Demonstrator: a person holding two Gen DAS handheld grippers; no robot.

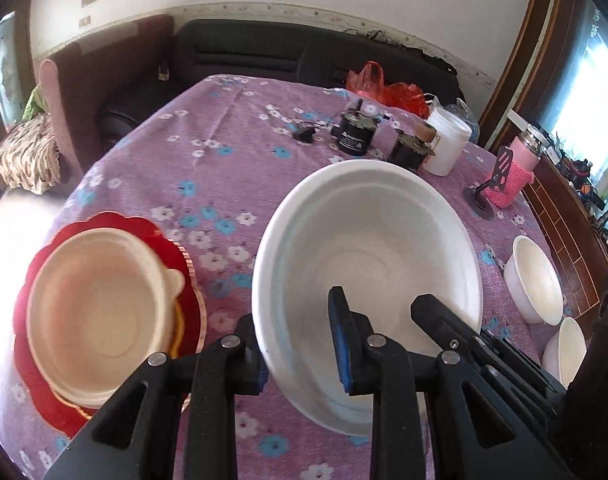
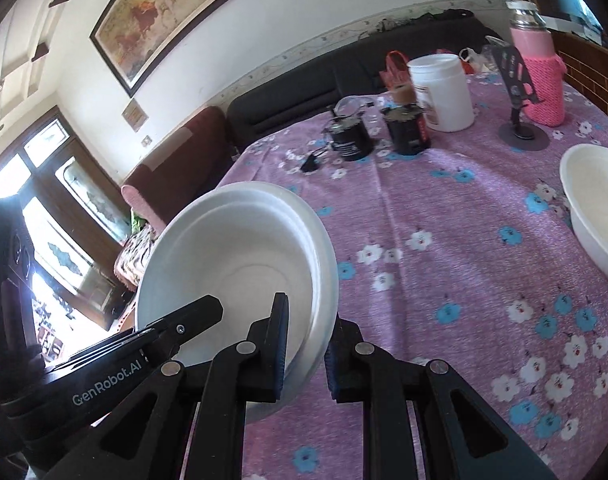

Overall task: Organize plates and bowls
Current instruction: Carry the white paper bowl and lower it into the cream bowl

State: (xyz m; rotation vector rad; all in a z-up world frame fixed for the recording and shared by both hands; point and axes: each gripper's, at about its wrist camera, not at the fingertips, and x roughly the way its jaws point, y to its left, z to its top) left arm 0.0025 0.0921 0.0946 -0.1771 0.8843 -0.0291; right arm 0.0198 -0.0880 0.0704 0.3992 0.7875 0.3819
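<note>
Both tongs, left [image 1: 302, 350] and right [image 2: 304, 354], clench one white bowl [image 1: 368, 248]; two more bowls [image 1: 534, 276] sit aside.

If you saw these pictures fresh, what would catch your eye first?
A large white bowl fills the middle, gripped at its rim by both the left tongs and right tongs. To its left, a cream bowl sits on a red scalloped plate, all over a purple flowered tablecloth.

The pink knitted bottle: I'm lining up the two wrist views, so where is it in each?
Left wrist view: pink knitted bottle at the right edge, mid-height, past the table's far right rim.
Right wrist view: pink knitted bottle at top right, standing upright.
Shared landmark: the white tub, to the bottle's left in both.
</note>
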